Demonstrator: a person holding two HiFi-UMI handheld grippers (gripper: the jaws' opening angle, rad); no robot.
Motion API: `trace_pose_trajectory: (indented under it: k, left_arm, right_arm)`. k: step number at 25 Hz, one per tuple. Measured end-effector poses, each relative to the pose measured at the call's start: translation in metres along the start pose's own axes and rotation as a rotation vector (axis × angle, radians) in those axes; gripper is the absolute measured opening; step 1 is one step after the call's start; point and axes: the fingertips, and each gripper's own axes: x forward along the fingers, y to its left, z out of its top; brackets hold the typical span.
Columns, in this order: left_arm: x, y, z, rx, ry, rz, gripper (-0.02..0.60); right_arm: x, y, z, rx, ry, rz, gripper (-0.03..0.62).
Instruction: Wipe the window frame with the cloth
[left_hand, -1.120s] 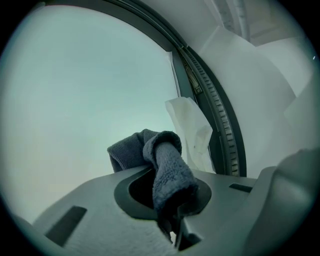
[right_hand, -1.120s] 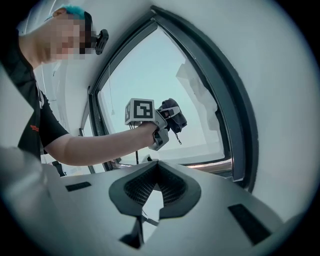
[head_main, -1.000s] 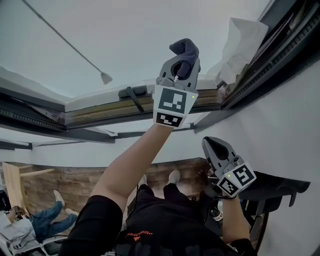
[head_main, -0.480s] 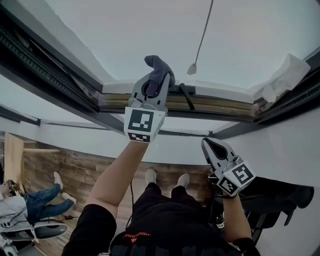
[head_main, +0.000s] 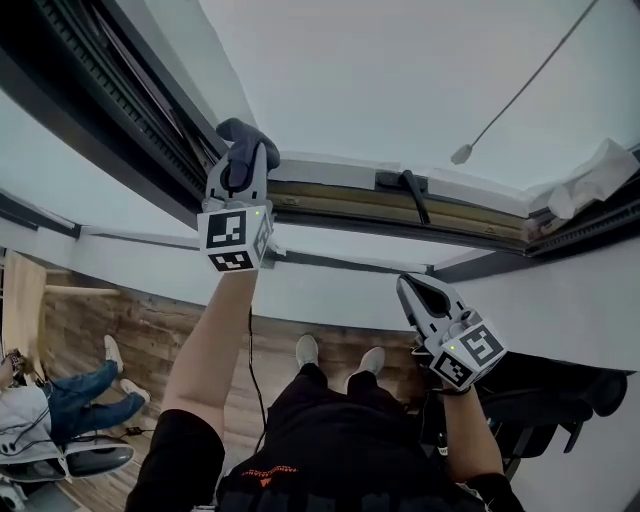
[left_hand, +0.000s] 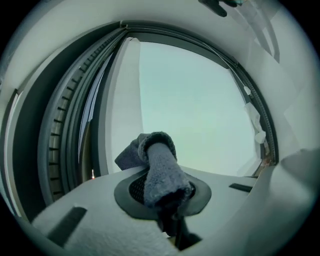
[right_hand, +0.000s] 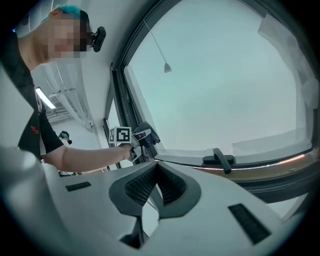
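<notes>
Left gripper (head_main: 243, 158) has slid left along the frame (head_main: 340, 196). A second ago it sat right of the handle (head_main: 410, 190), half a second ago just left of it, and now it's well left of the handle, in the corner where the lower rail meets the side rail. Jaws are clamped on the cloth (head_main: 244, 138). The left gripper view shows the rolled grey cloth (left_hand: 159, 167) pinched between the pads, its end sticking out toward the glass.

So I read it as one wiping pass along the lower rail that has reached its left end. The cloth looks pressed at the corner, though I can't confirm real contact from these angles.

Right gripper (head_main: 418, 292) hasn't moved. It's held low, below and a bit right of the handle, well clear of the frame. Its jaws are closed together with nothing between them, as its own view shows.

For the task, the stretch left of the handle is probably covered. Next I'd send the cloth up the side rail or back right past the handle. The main risk is the cloth snagging in the side rail's ribbed channel.
</notes>
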Motion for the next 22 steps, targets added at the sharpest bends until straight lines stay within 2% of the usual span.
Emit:
trace_pose_trajectory:
  k: [3, 7, 12, 22]
  left_arm:
    - [0.012, 0.009, -0.012, -0.005, 0.020, 0.010, 0.048]
    - [0.035, -0.019, -0.017, 0.014, 0.037, -0.034, 0.049]
    - [0.061, -0.084, -0.010, 0.025, 0.027, -0.117, 0.048]
    - [0.098, -0.241, -0.006, 0.032, 0.026, -0.306, 0.049]
  right_arm:
    - [-0.003, 0.000, -0.001, 0.000, 0.005, -0.015, 0.005]
    - [-0.020, -0.013, -0.004, 0.014, 0.004, -0.055, 0.005]
    - [-0.046, -0.038, -0.004, 0.029, -0.014, -0.091, 0.005]
    - [-0.098, -0.084, -0.012, 0.070, -0.047, -0.133, 0.005]
